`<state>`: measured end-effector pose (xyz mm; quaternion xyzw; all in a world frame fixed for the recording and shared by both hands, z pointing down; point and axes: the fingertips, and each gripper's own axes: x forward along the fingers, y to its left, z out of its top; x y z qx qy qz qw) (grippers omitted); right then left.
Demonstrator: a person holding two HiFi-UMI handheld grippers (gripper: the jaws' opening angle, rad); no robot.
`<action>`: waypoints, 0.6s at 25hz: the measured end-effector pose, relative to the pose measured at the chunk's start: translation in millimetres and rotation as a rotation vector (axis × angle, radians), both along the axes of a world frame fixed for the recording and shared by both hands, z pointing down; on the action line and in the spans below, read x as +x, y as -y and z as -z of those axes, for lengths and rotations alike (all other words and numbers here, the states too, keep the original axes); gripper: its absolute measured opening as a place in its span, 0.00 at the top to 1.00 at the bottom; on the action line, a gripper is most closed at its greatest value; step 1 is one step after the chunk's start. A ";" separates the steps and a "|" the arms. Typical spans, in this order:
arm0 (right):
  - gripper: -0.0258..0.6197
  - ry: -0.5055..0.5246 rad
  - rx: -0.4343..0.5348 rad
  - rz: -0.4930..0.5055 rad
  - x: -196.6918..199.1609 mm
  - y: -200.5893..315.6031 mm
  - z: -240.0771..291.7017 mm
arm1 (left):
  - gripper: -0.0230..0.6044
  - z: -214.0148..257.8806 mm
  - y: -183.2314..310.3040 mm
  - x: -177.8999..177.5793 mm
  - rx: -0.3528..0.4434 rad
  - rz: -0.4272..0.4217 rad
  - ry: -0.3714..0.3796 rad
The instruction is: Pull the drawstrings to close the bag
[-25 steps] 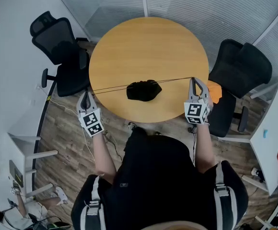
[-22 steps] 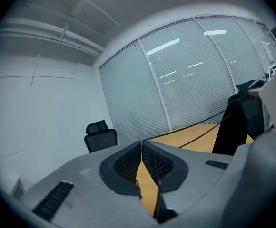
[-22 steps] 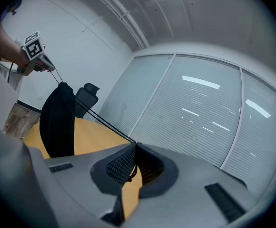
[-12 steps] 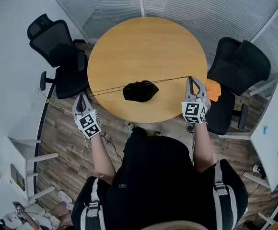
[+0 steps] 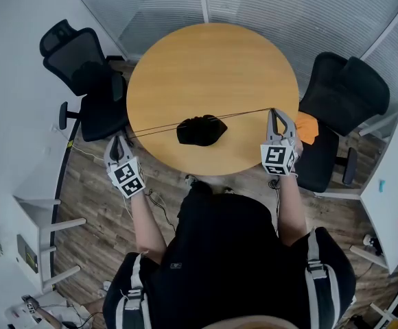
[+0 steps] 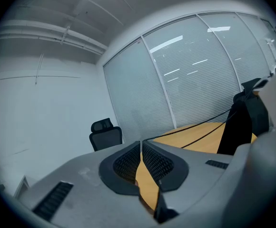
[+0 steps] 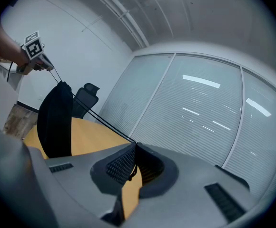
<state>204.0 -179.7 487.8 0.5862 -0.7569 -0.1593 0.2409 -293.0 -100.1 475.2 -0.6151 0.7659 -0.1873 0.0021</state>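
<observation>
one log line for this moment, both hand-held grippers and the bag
left hand-held gripper: shut on drawstrings | right hand-held gripper: shut on drawstrings | drawstrings: taut | bag: bunched, over table

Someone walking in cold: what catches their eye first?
The black bag near the front edge of the round table, its cords pulled taut to both sides. Each end is pinched in shut jaws: left gripper off the table's left edge, right gripper at its right edge.
</observation>
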 end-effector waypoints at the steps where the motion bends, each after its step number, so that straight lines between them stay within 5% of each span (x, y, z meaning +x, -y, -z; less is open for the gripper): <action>1: 0.87 -0.005 -0.002 -0.001 0.5 0.4 -1.1 | 0.93 -0.2 0.6 0.2 0.002 0.000 -0.003; 15: 0.87 -0.032 -0.021 -0.019 10.0 3.4 -6.7 | 0.93 -8.1 10.2 8.2 -0.012 -0.016 -0.035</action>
